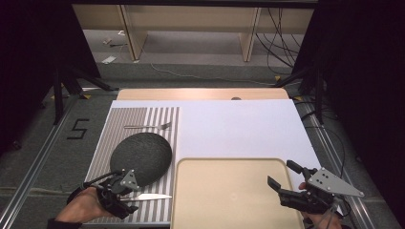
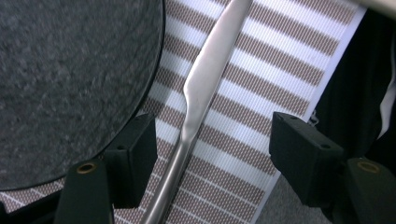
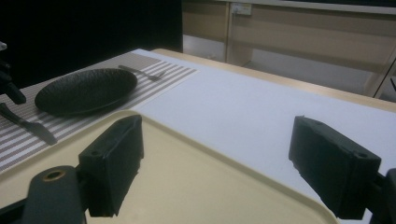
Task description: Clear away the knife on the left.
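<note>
Item one: the knife [image 1: 149,196], a plain steel table knife, lies flat on the striped placemat [image 1: 143,119] near that mat's near edge, just beside the rim of the dark plate [image 1: 141,158]. In the left gripper view we see its handle run down between the two black jaws, nearer the left-hand jaw, with its blade [image 2: 219,42] pointing away; whether that jaw touches the handle we cannot tell.

Item two: the left gripper [image 1: 125,198], held in the person's left hand [image 1: 82,206], sits low over the knife's handle end with its jaws spread wide, holding nothing.

Item three: the plate, oval, black and rough-textured (nothing on it), takes the middle of the mat. A fork [image 1: 149,126] lies beyond it, well apart, near the mat's far edge.

Item four: the tray [image 1: 229,191], beige with a raised rim, stands just beside the mat's right edge; we find it bare.

Item five: the right gripper [image 1: 282,182] hangs over the tray's right rim, jaws wide apart and holding nothing.

Item six: the white sheet [image 1: 239,126] covering the table beyond the tray lies open, with free room to its far and right edges.
</note>
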`<state>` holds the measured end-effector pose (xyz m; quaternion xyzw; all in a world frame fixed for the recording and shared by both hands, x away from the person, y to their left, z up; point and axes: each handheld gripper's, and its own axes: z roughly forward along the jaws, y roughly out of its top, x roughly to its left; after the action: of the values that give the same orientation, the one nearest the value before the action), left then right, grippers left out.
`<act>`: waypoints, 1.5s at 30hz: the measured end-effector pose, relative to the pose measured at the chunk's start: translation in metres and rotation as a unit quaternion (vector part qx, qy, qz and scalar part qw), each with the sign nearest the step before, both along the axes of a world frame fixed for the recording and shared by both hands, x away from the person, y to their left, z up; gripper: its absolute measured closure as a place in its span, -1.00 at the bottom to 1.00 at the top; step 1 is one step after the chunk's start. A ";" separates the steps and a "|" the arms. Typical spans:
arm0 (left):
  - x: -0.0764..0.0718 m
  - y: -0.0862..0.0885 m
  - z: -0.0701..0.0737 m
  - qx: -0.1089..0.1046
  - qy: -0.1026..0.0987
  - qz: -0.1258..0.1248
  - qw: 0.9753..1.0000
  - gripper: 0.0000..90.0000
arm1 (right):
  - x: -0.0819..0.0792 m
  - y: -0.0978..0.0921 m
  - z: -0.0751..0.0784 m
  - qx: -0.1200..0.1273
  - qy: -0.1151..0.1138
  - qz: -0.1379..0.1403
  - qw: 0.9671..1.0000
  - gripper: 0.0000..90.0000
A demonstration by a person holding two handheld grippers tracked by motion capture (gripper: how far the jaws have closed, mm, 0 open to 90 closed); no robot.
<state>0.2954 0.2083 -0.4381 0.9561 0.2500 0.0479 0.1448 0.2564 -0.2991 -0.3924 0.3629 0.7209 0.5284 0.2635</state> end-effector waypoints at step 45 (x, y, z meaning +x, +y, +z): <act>0.023 -0.010 -0.020 0.101 0.064 -0.038 0.992 0.77 | 0.000 0.000 0.000 -0.003 0.000 0.000 1.000 -0.58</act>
<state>0.3188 0.1982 -0.4580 0.9759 0.2158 0.0062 0.0325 0.2563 -0.2995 -0.3923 0.3619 0.7226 0.5263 0.2642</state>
